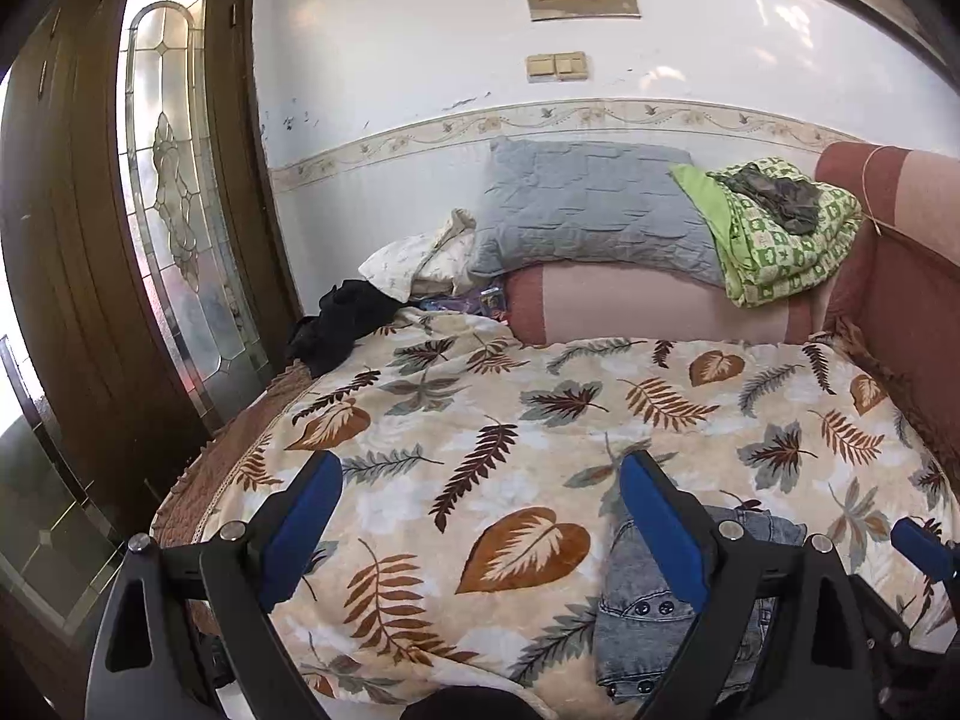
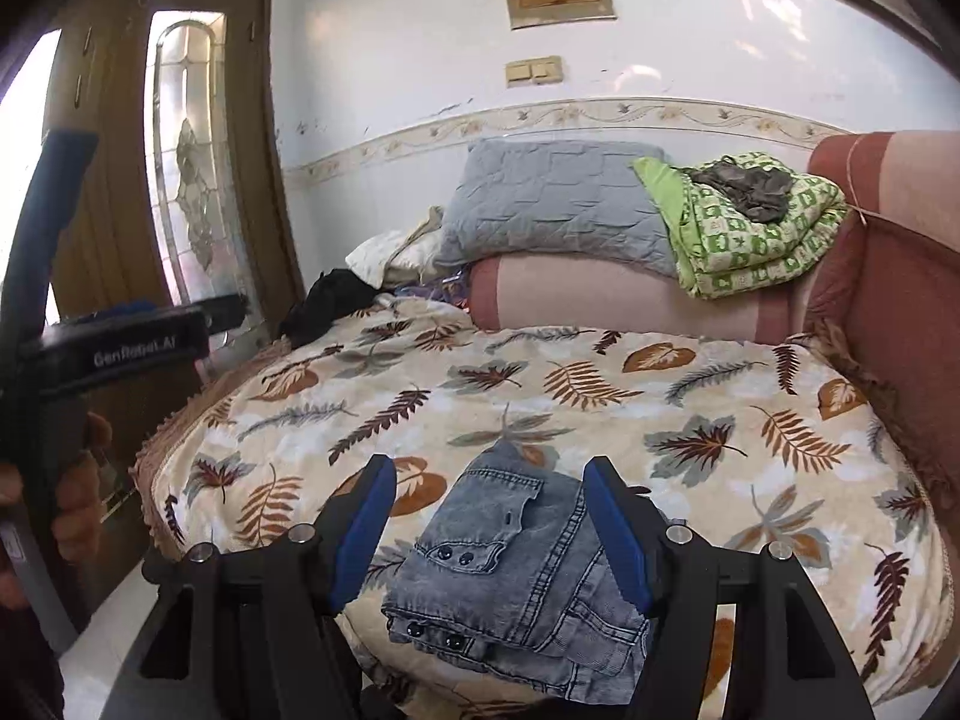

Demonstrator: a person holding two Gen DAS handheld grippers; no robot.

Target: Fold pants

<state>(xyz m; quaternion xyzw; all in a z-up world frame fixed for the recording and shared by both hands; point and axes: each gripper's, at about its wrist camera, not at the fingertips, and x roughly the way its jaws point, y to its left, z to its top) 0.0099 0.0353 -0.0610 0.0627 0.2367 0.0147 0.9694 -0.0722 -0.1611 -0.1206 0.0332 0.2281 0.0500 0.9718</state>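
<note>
Leaf-patterned cream bedspread (image 2: 600, 408) covers the bed. Grey quilted pillow (image 2: 552, 204) and green checked folded blanket (image 2: 762, 240) lie at its far edge. Folded light-blue denim pants (image 2: 516, 564) rest at the near edge. Right gripper (image 2: 492, 528) released, jaws straddling the pants without contact. Left gripper (image 1: 480, 528) released, empty.

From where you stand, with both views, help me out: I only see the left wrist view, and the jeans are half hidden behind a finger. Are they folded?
Observer: Yes. The jeans lie in a compact folded bundle on the leaf-print blanket.
Operator: Is the right gripper holding them?
Observer: No. The right gripper is open, with its fingers on either side of the bundle and not pressing it.
Operator: Who holds the left gripper?
Observer: A hand grips its handle at the left edge.
</note>
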